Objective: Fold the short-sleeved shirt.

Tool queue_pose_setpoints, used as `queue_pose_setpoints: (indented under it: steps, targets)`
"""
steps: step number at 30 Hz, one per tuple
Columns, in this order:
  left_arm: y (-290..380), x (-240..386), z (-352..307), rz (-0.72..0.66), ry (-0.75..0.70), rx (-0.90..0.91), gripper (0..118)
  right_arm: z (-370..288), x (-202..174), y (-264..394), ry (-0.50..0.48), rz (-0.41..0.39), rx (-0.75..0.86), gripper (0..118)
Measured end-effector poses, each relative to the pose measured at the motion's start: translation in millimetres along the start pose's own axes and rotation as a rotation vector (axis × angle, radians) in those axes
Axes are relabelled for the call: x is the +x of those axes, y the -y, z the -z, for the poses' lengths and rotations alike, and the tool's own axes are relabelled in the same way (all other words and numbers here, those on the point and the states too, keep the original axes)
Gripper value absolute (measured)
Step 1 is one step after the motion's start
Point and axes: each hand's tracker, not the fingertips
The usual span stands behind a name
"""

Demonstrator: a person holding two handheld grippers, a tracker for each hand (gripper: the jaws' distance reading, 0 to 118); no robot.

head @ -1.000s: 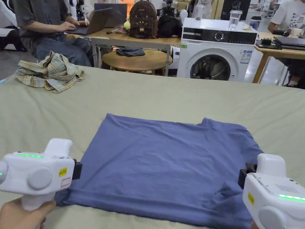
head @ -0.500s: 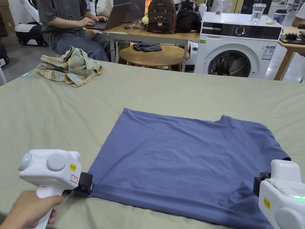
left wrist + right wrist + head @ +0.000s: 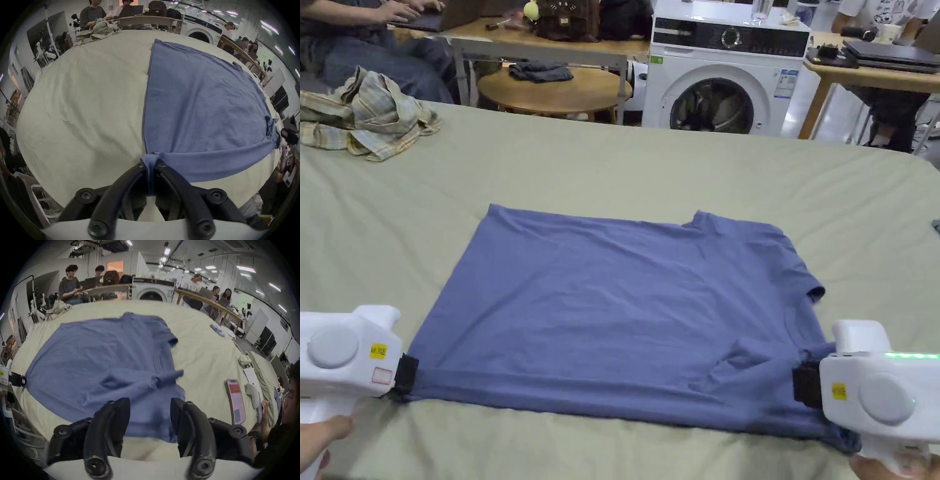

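Your left tool (image 3: 151, 168) pinches the blue shirt (image 3: 625, 312)'s near hem corner; your right tool (image 3: 150, 404) hangs spread above its sleeve end.

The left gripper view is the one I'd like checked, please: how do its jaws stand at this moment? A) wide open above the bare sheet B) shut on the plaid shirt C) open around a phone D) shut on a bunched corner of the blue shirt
D: in the left gripper view the left gripper has both jaws pressed together on a bunched corner of the blue shirt, with cloth pinched between them.
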Motion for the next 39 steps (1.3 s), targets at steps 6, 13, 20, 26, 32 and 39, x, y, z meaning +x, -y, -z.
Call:
queue_pose_setpoints:
  steps: [6,13,20,26,32,39]
  targets:
    - [5,-2,-4,-0.014,0.007,0.019,1,40,11,27,-0.020,0.021,-0.176,53]
    - [4,-3,-11,-0.017,0.015,0.053,1,36,9,21,-0.068,0.021,-0.110,1]
    - [-23,-3,-43,-0.030,0.055,0.198,1,1,10,-16,-0.087,0.031,0.065,1]
    - [-76,-6,-51,-0.057,0.061,0.274,1,2,16,-76,-0.086,0.050,0.136,1]
    - [-137,-7,-17,-0.087,0.061,0.294,1,50,17,-131,-0.087,0.067,0.151,1]
    - [-189,-4,45,-0.081,0.053,0.191,1,122,12,-163,-0.094,0.076,0.059,1]
